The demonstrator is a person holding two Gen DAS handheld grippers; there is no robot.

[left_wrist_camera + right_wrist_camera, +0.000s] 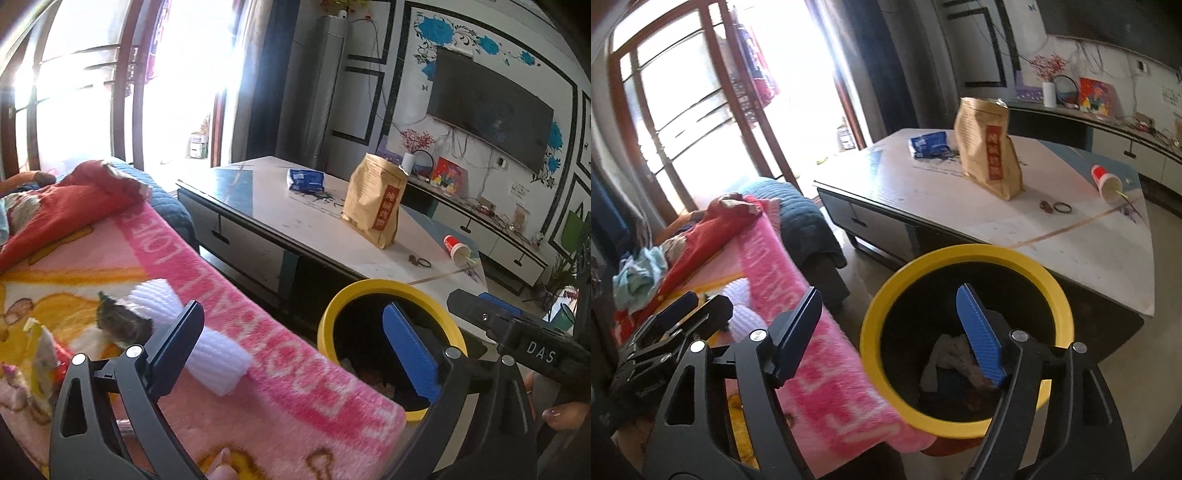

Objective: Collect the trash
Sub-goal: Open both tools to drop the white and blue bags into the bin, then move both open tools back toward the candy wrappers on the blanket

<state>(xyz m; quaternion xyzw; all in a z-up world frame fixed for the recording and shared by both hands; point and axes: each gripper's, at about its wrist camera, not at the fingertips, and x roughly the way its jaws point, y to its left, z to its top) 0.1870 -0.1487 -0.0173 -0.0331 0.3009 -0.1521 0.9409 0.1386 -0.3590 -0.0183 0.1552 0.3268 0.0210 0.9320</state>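
A yellow-rimmed black trash bin (332, 314) (1060, 295) stands on the floor between the sofa and the coffee table, with crumpled trash (945, 354) inside. My left gripper (291, 343) is open and empty above the pink blanket, close to a white foam net sleeve (207, 347) and a dark crumpled scrap (122, 325). My right gripper (886, 332) is open and empty over the bin's near rim. On the table lie a brown paper bag (373, 199) (990, 147), a blue wrapper (304, 179) (929, 144) and a tipped red paper cup (456, 249) (1106, 179).
The pink blanket (258, 332) (812, 350) covers the sofa, with red clothing (62, 210) behind it. The coffee table (266, 206) (1071, 236) stands beyond the bin. A TV (487, 110) and a low cabinet (491, 229) line the far wall.
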